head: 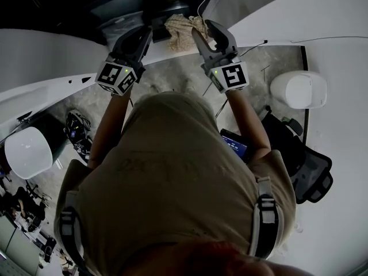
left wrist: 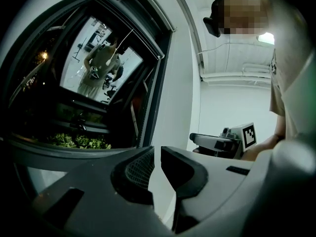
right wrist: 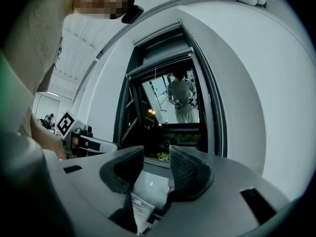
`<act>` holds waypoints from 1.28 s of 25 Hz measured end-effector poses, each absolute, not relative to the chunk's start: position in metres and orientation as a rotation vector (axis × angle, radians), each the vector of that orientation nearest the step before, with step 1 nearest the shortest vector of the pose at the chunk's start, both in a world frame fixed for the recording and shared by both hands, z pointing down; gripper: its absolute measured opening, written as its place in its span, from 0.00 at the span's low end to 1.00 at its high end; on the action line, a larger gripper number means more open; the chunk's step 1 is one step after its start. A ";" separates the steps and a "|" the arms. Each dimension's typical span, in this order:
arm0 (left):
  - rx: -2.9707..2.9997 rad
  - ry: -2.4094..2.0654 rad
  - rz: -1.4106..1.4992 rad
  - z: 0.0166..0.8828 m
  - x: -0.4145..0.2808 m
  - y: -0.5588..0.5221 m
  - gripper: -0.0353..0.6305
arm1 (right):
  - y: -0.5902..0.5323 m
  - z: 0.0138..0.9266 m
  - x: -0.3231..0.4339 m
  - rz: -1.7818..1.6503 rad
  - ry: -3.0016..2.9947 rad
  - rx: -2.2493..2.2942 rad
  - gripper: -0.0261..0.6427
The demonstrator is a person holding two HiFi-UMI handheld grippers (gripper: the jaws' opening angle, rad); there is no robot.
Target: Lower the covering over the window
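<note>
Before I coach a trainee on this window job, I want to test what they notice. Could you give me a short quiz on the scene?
1. Whose jaws stand wider apart? A) left gripper B) right gripper
2. True or false: the right gripper grips a cord.
3. What shows in the glass of the window?
Key: 1: B. 2: False; nothing sits between its jaws. 3: The person's reflection; the glass is uncovered.
</note>
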State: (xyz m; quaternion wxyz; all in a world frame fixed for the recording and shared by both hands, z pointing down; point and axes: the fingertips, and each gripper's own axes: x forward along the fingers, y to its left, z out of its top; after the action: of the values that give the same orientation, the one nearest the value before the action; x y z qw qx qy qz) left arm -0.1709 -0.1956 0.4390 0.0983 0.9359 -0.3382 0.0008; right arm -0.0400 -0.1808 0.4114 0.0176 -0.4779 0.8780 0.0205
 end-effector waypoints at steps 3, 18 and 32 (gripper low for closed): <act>2.767 -0.999 0.019 0.445 -0.162 -0.193 0.11 | -0.177 0.410 -0.035 0.078 2.716 -1.467 0.28; 2.700 -1.170 0.020 0.460 -0.129 -0.155 0.11 | -0.145 0.444 0.034 -0.044 2.704 -1.511 0.28; 2.623 -1.033 -0.050 0.500 -0.063 -0.071 0.11 | -0.085 0.473 0.071 -0.124 2.760 -1.476 0.28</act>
State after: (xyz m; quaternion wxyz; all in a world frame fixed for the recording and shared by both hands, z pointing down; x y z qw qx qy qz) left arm -0.0625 -0.0710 0.4999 0.1605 0.9182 -0.3616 -0.0176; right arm 0.0710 -0.0853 0.4734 0.0049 -0.4711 0.8812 -0.0395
